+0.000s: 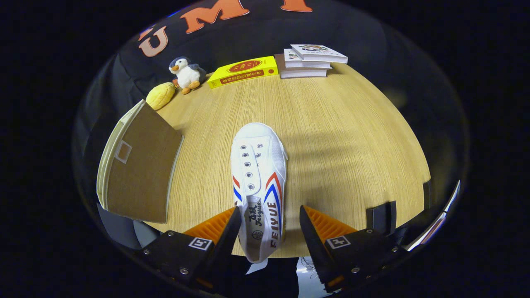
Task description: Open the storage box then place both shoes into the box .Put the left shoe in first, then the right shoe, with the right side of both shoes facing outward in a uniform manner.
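I see storage box [138, 171] left of fingers, on wooden table [331, 136]. White shoe [258, 182] lies with heel between fingers, toe pointing ahead. My gripper [269, 227] fingers apart; left touches shoe, right stands clear. Plush penguin [187, 74], books [308, 60] beyond.

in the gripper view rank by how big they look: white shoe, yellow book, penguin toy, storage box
1. storage box
2. white shoe, heel between the open gripper fingers
3. yellow book
4. penguin toy
Box and shoe sit nearest the camera, so their lead is partly nearness.
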Demonstrator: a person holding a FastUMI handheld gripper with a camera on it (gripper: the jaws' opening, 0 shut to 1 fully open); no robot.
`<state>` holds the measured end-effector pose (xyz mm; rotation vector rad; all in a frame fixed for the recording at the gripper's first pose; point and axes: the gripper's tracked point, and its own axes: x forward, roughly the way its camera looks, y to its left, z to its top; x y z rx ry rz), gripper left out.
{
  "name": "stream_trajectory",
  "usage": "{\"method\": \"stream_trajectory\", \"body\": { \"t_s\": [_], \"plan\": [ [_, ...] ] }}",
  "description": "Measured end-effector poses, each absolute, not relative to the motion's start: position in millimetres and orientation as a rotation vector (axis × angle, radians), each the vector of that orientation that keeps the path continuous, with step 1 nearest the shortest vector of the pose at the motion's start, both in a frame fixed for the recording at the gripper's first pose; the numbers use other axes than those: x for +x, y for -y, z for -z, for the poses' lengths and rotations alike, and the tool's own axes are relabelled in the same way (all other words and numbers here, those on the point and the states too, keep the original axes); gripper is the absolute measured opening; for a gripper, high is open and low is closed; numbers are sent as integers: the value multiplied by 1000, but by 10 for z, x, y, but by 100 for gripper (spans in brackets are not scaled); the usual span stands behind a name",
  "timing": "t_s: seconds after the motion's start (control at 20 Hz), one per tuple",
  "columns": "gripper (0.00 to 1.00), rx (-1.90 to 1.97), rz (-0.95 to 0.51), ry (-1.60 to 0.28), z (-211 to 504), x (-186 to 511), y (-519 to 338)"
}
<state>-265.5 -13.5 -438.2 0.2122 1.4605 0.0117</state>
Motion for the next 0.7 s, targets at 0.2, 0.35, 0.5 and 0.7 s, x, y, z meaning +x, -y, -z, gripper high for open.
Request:
{"method": "stream_trajectory", "body": {
  "t_s": [0.2,0.35,0.5,0.7],
  "plan": [
    [82,258,-21,-1452,4335,-2595,150],
    [77,237,-30,-1451,4406,-2582,223],
    [75,211,-74,-1490,4570,-2673,138],
    [66,298,-47,-1497,4778,-2652,79]
  ]
}}
